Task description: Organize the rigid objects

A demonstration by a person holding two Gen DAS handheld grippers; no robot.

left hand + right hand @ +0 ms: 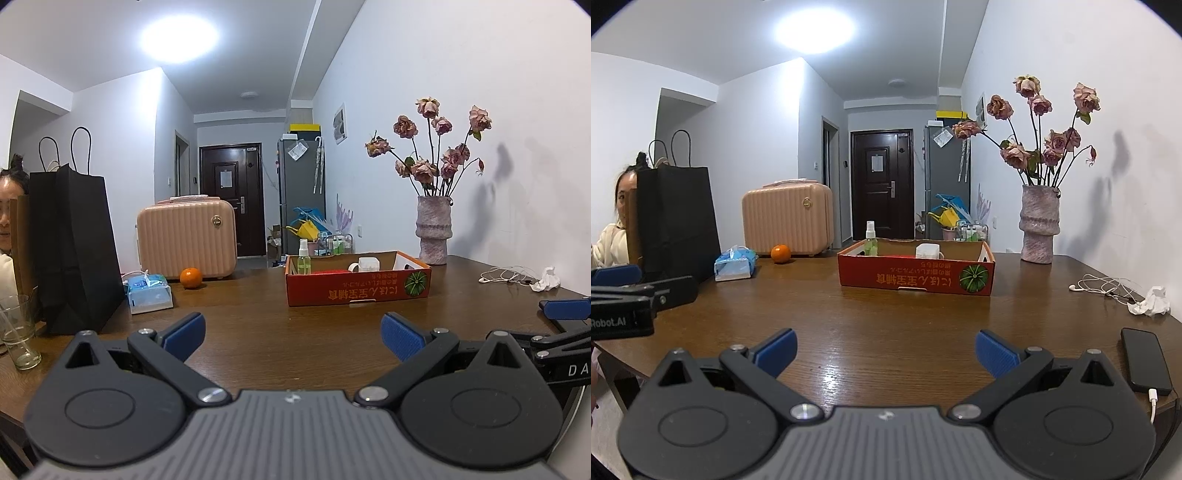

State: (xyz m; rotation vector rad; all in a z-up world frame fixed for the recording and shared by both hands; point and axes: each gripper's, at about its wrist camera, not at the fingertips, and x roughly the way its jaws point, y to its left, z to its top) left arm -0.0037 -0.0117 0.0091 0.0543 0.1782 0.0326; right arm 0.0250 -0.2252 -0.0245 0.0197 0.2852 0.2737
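Glass tumbler (pixel 18 334): clear, smooth, at the left edge of the counter (pixel 258 325). Black paper bag (pixel 75 243): matte, upright, cord handles, just beside the tumbler. Tissue pack (pixel 147 291): soft blue plastic, right of the bag. Orange (pixel 191 277): round, between the tissue pack and the ribbed pink case (pixel 186 238) at the far edge.

Left hand-held gripper (pixel 291 338): blue ribbed pads spread wide apart, holding nothing, low over bare wood. Wide open stretch of glossy brown wood grain between the pads and the box.

Cardboard box (pixel 356 290): red, shallow, rectangular, open-topped, mid-counter toward the far side. Inside: clear spray bottle (pixel 304 258) upright at the left end, white mug (pixel 365 265) near the middle.

Right hand-held gripper (pixel 886 354): pads likewise spread apart, empty, near the front edge.

Vase (pixel 1038 224): rough pink ceramic, stepped, with dried roses, near the right wall. Earphones (pixel 1102 286): white, tangled, beside a crumpled tissue (pixel 1150 302) toward the right edge. Phone (pixel 1145 360): black, flat, cable attached, at the right front corner.
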